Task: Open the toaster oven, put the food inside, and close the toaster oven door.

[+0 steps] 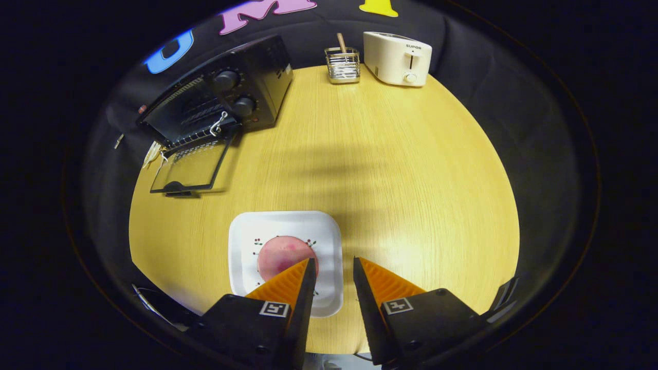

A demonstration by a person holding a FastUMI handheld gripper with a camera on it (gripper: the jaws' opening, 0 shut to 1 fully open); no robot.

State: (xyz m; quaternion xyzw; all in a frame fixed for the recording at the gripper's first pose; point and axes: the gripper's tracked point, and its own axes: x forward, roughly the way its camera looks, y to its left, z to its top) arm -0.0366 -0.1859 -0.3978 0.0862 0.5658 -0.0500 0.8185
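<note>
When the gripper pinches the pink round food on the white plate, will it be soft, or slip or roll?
The pink food looks smooth and domed, so it may slip from the open gripper. It lies flat on the white plate, so rolling seems unlikely. Whether it is soft cannot be told.

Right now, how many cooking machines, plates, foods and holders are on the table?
Cooking machines: 2, black toaster oven, door open, and white toaster
Plates: 1, white square plate
Foods: 1, pink round food on it
Holders: 1, wire holder
Total: 5
The gripper is open.
</note>
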